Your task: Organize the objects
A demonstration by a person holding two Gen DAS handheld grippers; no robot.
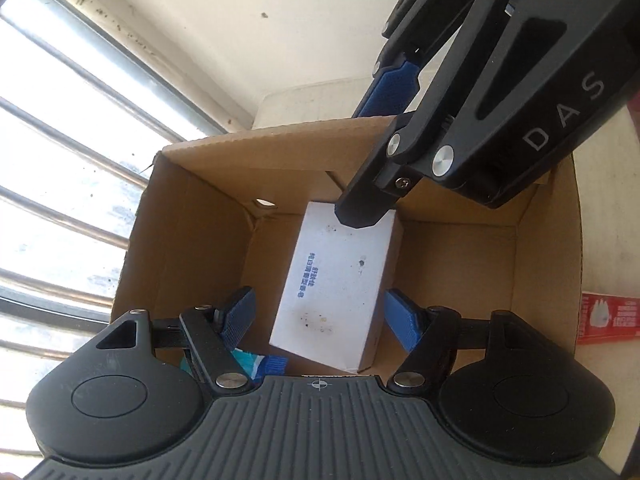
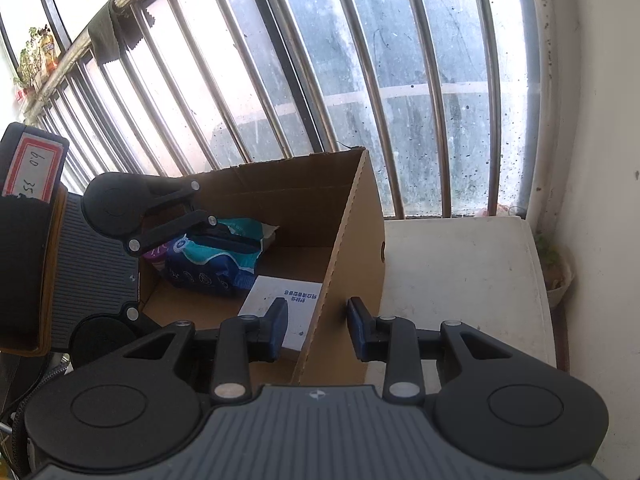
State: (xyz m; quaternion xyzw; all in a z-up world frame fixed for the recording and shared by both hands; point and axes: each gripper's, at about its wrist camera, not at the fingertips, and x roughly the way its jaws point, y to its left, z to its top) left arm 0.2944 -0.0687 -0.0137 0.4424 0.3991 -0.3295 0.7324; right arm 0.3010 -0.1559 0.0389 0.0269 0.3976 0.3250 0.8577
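Cardboard box (image 1: 192, 216) partly filled, 2 claws at work over it.

Left claw (image 1: 316, 316) hangs released just above a white box (image 1: 336, 280) lying inside. Right claw (image 2: 318, 328) straddles the box wall; contact unclear. A teal packet (image 2: 216, 256) is in; a red packet (image 1: 608, 318) remains outside.

Matt corrugated cardboard box (image 1: 192, 216); smooth white carton (image 1: 336, 280).
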